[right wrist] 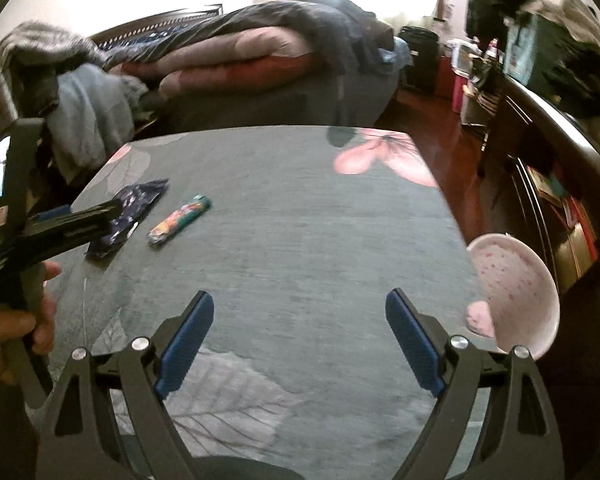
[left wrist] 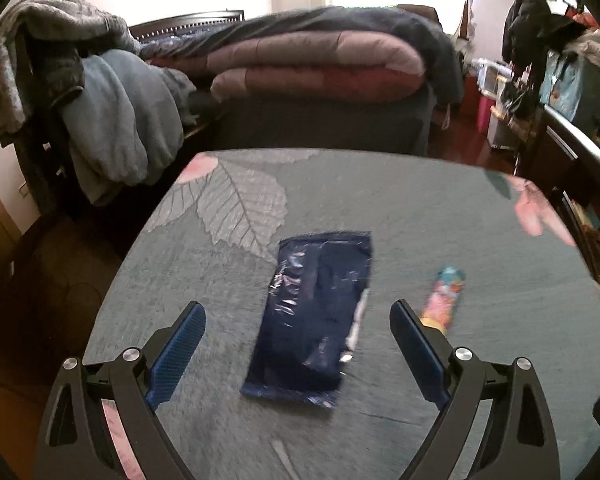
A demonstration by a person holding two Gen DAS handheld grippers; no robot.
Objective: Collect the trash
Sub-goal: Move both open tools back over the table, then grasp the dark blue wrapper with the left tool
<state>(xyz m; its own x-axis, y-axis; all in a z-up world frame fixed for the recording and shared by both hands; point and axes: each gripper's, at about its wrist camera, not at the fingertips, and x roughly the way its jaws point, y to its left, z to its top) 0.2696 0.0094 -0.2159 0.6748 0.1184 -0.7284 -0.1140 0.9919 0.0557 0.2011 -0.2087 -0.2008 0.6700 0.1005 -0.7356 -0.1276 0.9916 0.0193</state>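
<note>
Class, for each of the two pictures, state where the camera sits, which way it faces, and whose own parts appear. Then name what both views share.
Left wrist: on the left gripper, facing down over a dark blue wrapper; only its open fingers show.
Right wrist: on the right gripper, facing bare tablecloth beside a pink bowl; its fingers, the left gripper and a hand show.
Shared: dark blue wrapper, colourful wrapper, tablecloth, bed.

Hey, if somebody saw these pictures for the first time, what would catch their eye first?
Probably the dark blue wrapper lying flat on the grey leaf-print table, right between the open left claw. Next, the colourful small wrapper just right of it, and the pink speckled bowl at the table's right edge.
</note>
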